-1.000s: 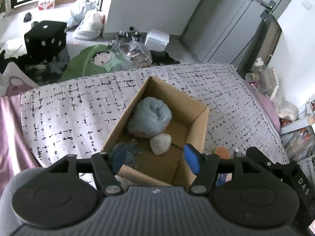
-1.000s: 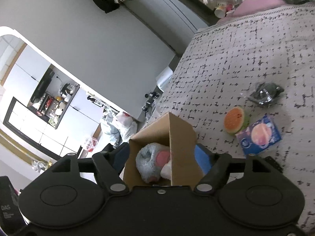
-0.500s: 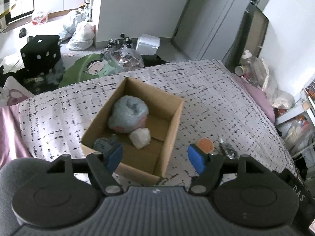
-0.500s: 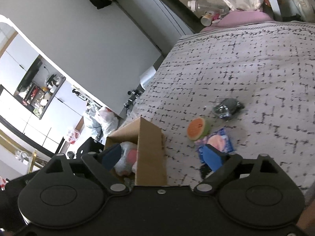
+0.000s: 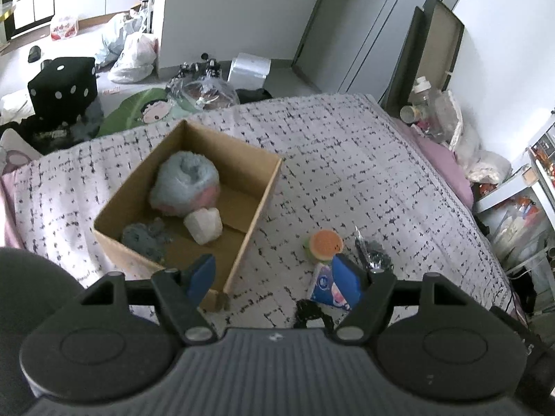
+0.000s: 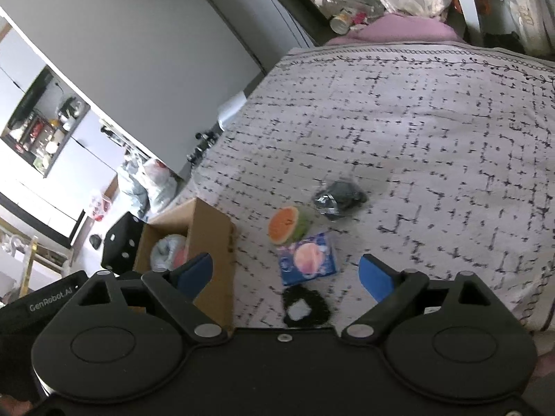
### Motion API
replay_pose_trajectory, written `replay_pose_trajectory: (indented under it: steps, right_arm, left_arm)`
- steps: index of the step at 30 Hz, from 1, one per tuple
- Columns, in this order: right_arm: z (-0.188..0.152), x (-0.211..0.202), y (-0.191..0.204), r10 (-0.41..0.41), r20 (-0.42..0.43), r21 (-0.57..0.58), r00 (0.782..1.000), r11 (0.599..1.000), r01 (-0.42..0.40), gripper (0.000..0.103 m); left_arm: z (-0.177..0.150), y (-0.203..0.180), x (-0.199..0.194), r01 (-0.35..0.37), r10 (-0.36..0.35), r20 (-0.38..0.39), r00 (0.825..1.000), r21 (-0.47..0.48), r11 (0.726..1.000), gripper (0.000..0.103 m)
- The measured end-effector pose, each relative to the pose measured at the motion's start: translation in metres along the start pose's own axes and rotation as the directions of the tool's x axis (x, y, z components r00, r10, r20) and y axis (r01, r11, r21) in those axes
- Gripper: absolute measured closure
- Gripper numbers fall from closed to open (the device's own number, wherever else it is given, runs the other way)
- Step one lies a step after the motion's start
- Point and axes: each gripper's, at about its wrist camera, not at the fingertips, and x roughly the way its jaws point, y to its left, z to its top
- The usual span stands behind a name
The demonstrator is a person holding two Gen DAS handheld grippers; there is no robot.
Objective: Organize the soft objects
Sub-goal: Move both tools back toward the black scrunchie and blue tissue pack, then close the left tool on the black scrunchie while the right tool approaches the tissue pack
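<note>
A cardboard box (image 5: 267, 187) sits on the patterned bedspread (image 5: 347, 159). It holds a blue and pink plush (image 5: 185, 183), a white soft lump (image 5: 204, 223) and a grey soft piece (image 5: 145, 239). To its right lie a watermelon-slice toy (image 5: 326, 244), a blue packet (image 5: 329, 286), a dark crinkly bag (image 5: 376, 254) and a black ring (image 5: 312, 313). My left gripper (image 5: 274, 277) is open and empty above the box's near right corner. My right gripper (image 6: 286, 274) is open and empty, above the blue packet (image 6: 307, 258) and black ring (image 6: 305, 306); the box (image 6: 211, 242) is at its left.
The floor beyond the bed holds a black dice cushion (image 5: 62, 86), plastic bags (image 5: 133, 55) and a green cartoon cushion (image 5: 145, 111). A pink pillow (image 5: 440, 163) and cluttered shelves (image 5: 520, 201) are to the bed's right. Grey wardrobe doors (image 5: 364, 24) stand behind.
Both grippers have pulled back and up from the box and shifted right. The toys beside the box have come into fuller view. Both stay open.
</note>
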Motion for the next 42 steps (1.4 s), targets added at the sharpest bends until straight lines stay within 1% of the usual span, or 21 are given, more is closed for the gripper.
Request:
replay_pose_trajectory:
  steps: [5,9,14,17,21,25,27,31,34,39,42]
  right_arm:
    - [0.013,0.009,-0.016,0.001,-0.058,0.000,0.998,1.000,-0.001,0.012]
    - [0.025,0.014,-0.025,-0.023,-0.074,-0.025,0.997,0.999,0.021,0.012]
    - [0.031,0.026,-0.036,0.025,-0.117,0.003,0.993,1.000,-0.024,0.012]
    - [0.026,0.038,-0.039,0.028,-0.148,0.003,0.989,1.000,-0.028,0.012]
    - [0.024,0.048,-0.049,0.028,-0.152,0.045,0.988,0.999,-0.022,0.012]
    - [0.025,0.057,-0.061,0.068,-0.171,0.115,0.983,0.992,-0.049,0.012]
    - [0.023,0.063,-0.061,0.081,-0.185,0.124,0.979,0.991,-0.059,0.012]
    - [0.018,0.072,-0.050,0.100,-0.225,0.079,0.969,0.993,-0.084,0.012]
    - [0.015,0.080,-0.043,0.113,-0.251,0.066,0.962,0.993,-0.099,0.011]
    - [0.017,0.092,-0.044,0.104,-0.273,0.078,0.956,0.993,-0.085,0.011]
    - [0.016,0.102,-0.046,0.094,-0.289,0.081,0.953,0.994,-0.074,0.011]
  left_arm:
    - [-0.008,-0.012,0.008,-0.010,0.010,-0.021,1.000,0.001,1.000,0.030]
    - [-0.015,-0.021,0.017,-0.019,0.019,-0.047,0.999,-0.008,1.000,0.030]
    - [-0.024,-0.034,0.030,-0.036,0.036,-0.070,0.997,0.004,0.999,0.030]
    - [-0.029,-0.038,0.041,-0.051,0.051,-0.083,0.995,-0.004,0.999,0.030]
    - [-0.039,-0.043,0.059,-0.070,0.070,-0.107,0.992,-0.003,0.998,0.030]
    - [-0.052,-0.045,0.078,-0.077,0.076,-0.140,0.987,0.001,0.997,0.030]
    - [-0.056,-0.047,0.086,-0.076,0.075,-0.151,0.986,-0.002,0.997,0.030]
    - [-0.062,-0.048,0.100,-0.075,0.071,-0.155,0.985,-0.016,0.997,0.031]
    - [-0.066,-0.049,0.112,-0.057,0.049,-0.177,0.983,-0.040,0.998,0.031]
    - [-0.075,-0.053,0.133,-0.037,0.021,-0.223,0.974,-0.067,0.997,0.031]
    - [-0.078,-0.052,0.146,-0.052,0.030,-0.249,0.968,-0.081,0.995,0.032]
